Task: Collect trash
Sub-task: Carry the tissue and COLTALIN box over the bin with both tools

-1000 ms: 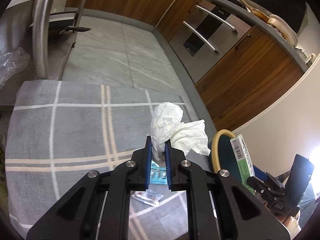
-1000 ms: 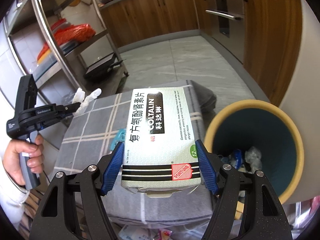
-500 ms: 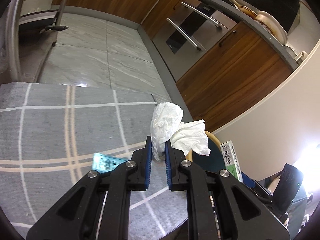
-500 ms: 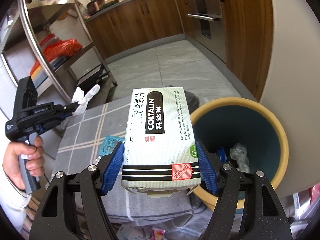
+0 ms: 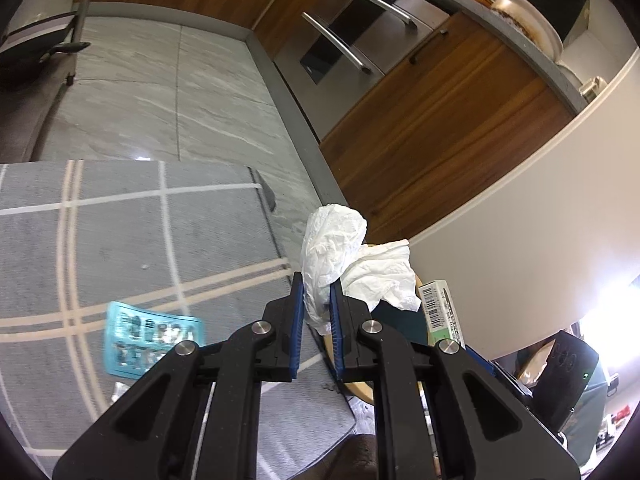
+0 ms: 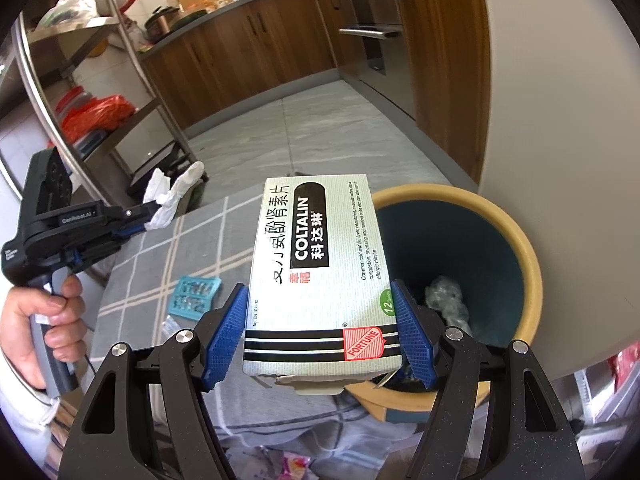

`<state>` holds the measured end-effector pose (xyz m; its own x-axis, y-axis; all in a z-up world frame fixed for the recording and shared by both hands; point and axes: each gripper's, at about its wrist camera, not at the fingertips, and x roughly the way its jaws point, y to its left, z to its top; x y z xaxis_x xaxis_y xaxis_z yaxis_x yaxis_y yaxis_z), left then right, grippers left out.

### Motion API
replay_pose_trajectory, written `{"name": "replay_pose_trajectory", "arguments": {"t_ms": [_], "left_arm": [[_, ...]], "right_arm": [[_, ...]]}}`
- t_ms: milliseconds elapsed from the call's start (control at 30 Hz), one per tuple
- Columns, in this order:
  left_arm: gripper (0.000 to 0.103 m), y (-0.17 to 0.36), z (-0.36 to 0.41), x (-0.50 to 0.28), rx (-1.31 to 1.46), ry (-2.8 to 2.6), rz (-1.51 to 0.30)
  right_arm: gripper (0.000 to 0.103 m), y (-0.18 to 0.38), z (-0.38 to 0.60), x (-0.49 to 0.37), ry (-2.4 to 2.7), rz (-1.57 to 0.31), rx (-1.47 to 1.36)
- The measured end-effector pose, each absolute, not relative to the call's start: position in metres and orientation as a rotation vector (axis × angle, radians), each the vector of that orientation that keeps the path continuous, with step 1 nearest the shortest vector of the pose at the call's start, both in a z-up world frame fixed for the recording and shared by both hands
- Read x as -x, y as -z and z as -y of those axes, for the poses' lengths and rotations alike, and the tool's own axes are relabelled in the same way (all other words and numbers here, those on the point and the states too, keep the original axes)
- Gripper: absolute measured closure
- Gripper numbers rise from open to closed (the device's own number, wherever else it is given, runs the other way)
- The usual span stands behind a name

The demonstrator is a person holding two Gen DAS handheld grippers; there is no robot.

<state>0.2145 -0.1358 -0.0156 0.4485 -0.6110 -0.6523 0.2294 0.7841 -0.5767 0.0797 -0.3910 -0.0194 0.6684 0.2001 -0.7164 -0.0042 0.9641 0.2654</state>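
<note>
The left tool (image 5: 316,304) is pinched nearly closed on a crumpled white tissue (image 5: 340,252), held over the grey checked cloth's right edge. The right tool (image 6: 320,320) grips a Coltalin medicine box (image 6: 320,264) across its width, just beside the yellow-rimmed bin (image 6: 528,264). A teal blister pack (image 6: 194,296) lies on the cloth (image 5: 120,232).

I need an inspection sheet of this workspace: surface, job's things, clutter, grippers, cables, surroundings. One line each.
Surface: grey plaid cloth over a low surface.
Job's things: crumpled tissue, Coltalin medicine box, blue bin with yellow rim already holding trash.
Clutter: teal blister pack lying on the cloth.
Grippers: left gripper shut on the tissue; right gripper shut on the box, beside the bin.
Cables: nothing seen.
Surroundings: tiled floor, wooden cabinets, metal shelving rack.
</note>
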Motion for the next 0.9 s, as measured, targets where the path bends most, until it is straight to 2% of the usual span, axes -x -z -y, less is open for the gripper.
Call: {"name": "replay_pose_trajectory", "arguments": {"t_ms": [733,833,900], "left_arm": [[0.09,0.071,0.279,-0.218,0.272,0.636,-1.126],[0.079,0.083,0.292,-0.217,0.24,0.637,-1.152],[0.058,0.087,0.295,-0.216,0.226,0.643,-1.157]], "right_arm": [[0.031,0.04,0.464,-0.061,0.021,-0.859,-0.362],[0.031,0.042,0.466,-0.061,0.032,-0.866,-0.368],[0.031,0.043,0.467,-0.062,0.035,-0.868,-0.37]]}}
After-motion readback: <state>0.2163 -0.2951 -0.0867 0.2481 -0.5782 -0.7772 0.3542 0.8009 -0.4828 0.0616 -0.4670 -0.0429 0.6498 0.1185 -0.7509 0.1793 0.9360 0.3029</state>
